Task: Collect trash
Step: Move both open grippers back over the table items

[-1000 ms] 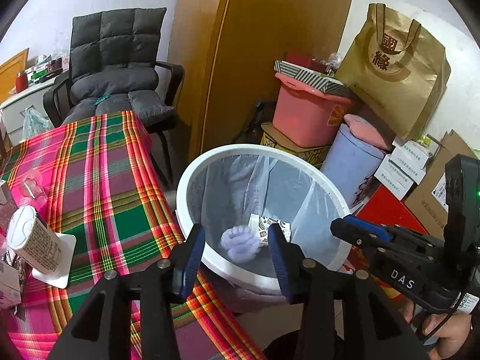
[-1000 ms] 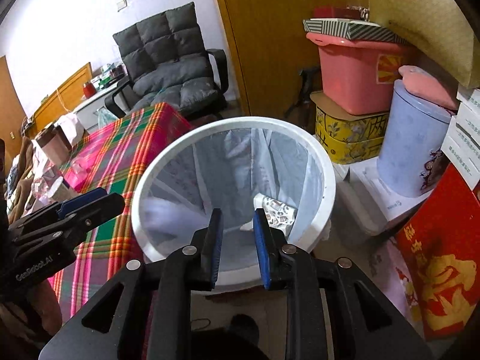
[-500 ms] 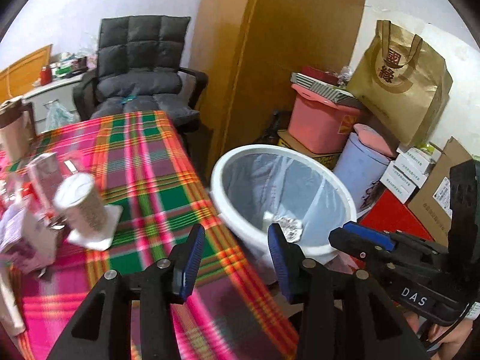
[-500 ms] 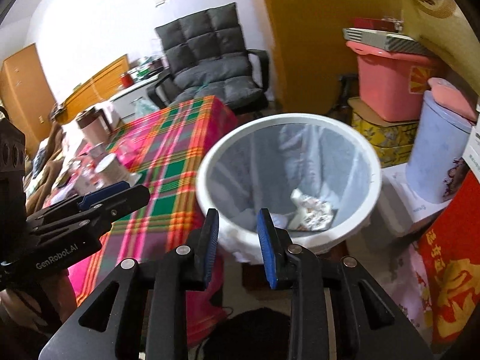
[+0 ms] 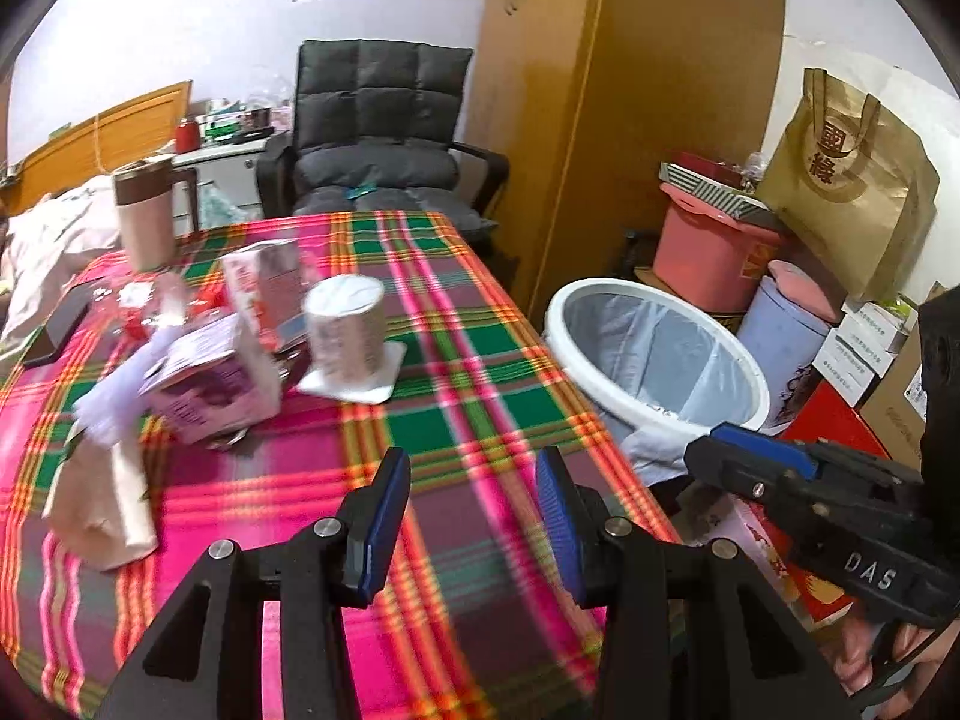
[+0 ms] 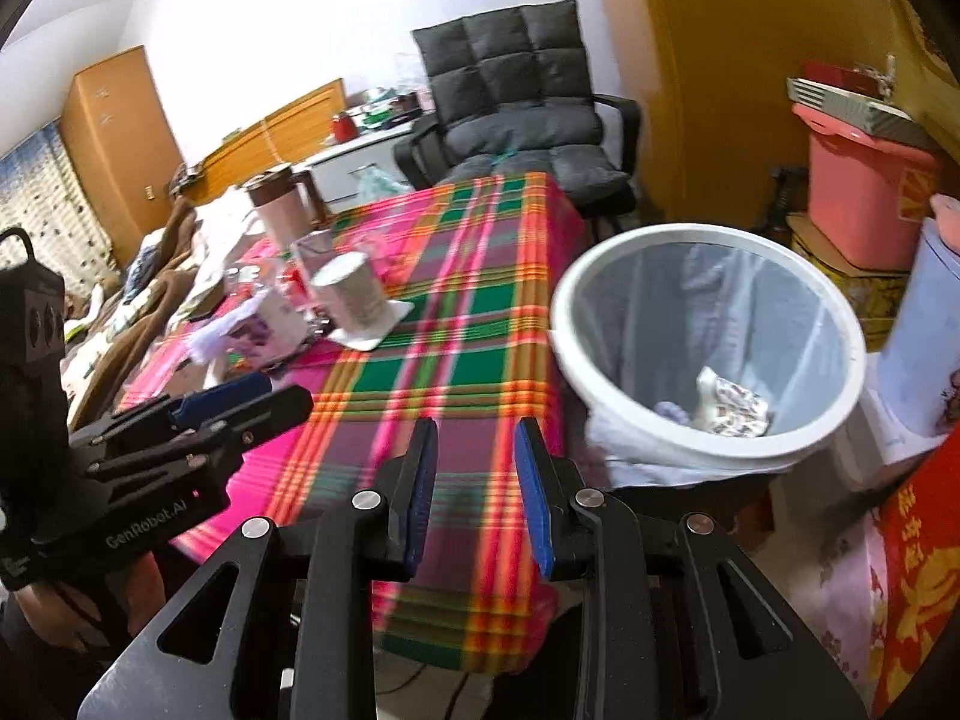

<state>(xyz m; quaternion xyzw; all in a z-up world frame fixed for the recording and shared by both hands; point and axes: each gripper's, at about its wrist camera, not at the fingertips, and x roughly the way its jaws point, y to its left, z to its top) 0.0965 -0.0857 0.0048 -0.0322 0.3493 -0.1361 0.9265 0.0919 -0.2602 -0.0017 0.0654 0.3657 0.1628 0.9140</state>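
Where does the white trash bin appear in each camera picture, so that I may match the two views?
Left wrist view: the white trash bin stands right of centre, beside the plaid table's right edge, and its contents are hidden.
Right wrist view: the bin is larger, at centre right, with crumpled trash visible inside.
Shared landmark: the grey padded chair behind the table.

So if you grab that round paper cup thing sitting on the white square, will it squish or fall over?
The round cup looks like thin paper or card, so a hard squeeze would probably dent it. It stands upright on a flat white coaster, taller than it is wide, so a sideways nudge might tip it. On its side it would likely roll across the checked tablecloth.
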